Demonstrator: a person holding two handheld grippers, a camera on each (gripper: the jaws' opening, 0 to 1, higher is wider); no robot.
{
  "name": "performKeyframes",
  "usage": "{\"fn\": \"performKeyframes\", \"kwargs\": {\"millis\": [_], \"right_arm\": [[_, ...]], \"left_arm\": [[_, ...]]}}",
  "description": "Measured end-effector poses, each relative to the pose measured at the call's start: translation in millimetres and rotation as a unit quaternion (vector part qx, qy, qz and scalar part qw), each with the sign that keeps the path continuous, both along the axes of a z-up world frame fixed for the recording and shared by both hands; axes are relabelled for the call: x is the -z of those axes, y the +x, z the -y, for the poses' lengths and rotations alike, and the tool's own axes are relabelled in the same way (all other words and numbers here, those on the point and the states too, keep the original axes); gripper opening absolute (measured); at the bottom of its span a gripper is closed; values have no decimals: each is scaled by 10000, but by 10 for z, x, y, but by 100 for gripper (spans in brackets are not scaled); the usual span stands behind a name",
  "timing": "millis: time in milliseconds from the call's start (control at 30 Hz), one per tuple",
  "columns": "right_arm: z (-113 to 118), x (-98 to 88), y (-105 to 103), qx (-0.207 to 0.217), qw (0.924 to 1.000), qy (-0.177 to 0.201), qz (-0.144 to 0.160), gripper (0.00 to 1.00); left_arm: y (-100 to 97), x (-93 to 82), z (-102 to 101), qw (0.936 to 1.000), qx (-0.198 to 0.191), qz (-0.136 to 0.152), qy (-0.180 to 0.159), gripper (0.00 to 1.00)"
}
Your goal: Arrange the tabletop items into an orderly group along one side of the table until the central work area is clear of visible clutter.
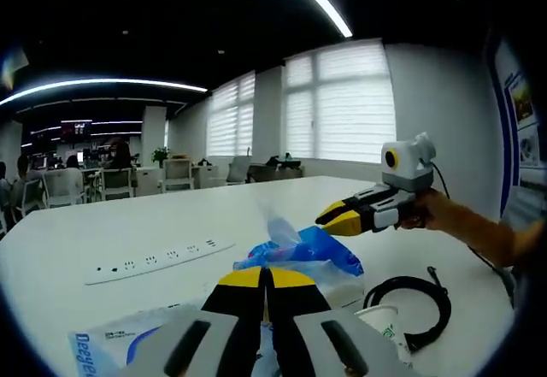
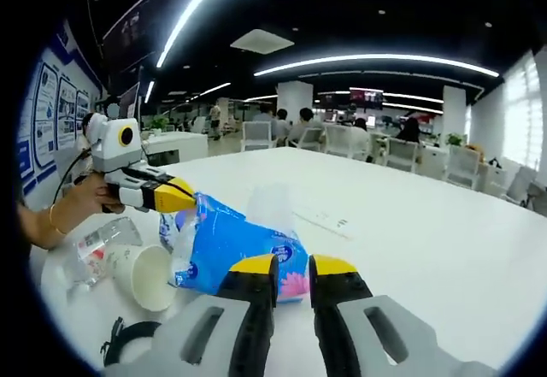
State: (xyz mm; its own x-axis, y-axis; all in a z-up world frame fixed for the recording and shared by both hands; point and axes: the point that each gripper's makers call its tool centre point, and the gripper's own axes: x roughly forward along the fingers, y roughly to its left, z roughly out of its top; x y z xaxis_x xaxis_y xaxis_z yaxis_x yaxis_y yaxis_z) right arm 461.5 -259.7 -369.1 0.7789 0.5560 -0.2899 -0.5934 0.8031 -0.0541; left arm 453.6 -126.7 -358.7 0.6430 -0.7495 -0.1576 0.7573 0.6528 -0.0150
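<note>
Tissue pack (image 2: 235, 249): soft, light, crinkly film.
I'd pinch its edge beside the paper cup (image 2: 152, 276); left gripper (image 1: 267, 279) together, right gripper (image 2: 293, 268) slightly apart, both empty.

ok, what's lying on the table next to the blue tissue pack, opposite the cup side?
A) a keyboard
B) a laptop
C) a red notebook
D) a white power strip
D: a long white power strip with a row of sockets lies flat on the white table beside the blue tissue pack.
</note>
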Motion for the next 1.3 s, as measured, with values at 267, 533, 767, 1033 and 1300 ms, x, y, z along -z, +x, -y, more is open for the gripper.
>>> {"fn": "performKeyframes", "kwargs": {"millis": [267,533,767,1033,1300], "right_arm": [[-45,148,79,-9,9999,1,-113,13],[-38,195,94,13,9999,-18,-158,12],[20,231,133,145,9997,-57,-171,12],[24,292,192,214,9996,-3,-208,12],[22,398,212,294,9991,116,-299,13]], "left_arm": [[22,32,-22,9999,-10,-93,-53,0],[1,22,-14,10000,47,-70,-6,0],[-7,26,-18,9999,65,-101,-8,0],[3,39,-36,9998,43,-184,-46,0],[11,62,-40,9998,41,-206,-27,0]]}}
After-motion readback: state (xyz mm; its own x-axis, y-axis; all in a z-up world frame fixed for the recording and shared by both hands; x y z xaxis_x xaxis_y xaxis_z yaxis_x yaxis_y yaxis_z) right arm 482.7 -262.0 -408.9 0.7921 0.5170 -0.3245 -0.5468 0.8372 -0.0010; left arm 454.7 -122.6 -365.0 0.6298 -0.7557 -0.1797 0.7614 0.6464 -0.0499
